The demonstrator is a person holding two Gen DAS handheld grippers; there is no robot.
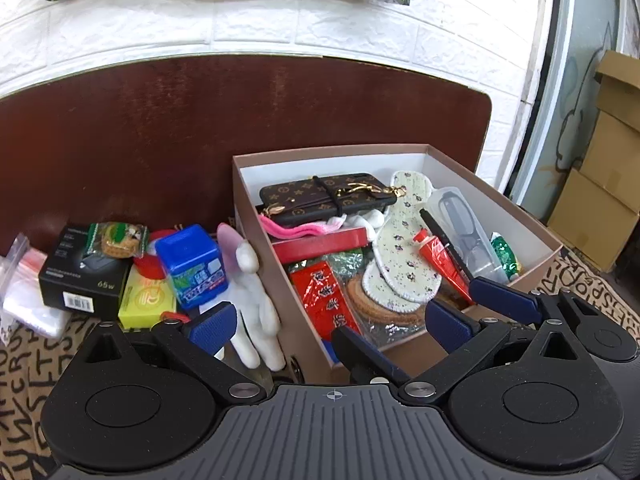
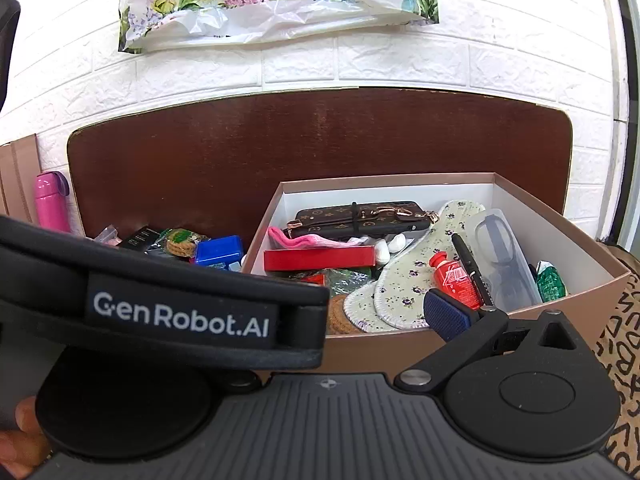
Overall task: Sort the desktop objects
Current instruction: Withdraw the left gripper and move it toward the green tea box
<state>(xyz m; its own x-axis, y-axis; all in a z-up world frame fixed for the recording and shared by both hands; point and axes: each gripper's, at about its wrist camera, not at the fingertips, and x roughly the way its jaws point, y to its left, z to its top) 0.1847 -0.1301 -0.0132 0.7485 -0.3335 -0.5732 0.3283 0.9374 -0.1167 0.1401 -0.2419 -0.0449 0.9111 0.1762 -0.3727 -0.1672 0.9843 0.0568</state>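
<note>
Judging by its limp plush body, the white soft toy horse (image 1: pixel 256 300) lies light and squashy at nine o'clock of the brown cardboard box (image 1: pixel 280 280); grip its middle. Both left claw (image 1: pixel 328 328) and right claw (image 1: pixel 492 308) gape, released.

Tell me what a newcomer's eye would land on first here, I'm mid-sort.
First the open cardboard box on the right, crammed with things: a monogram phone case at the back, floral insoles across the middle, a red tube beside them. Next, the pile left of the box: a blue container, a black carton and a white plush toy against the box wall.
</note>
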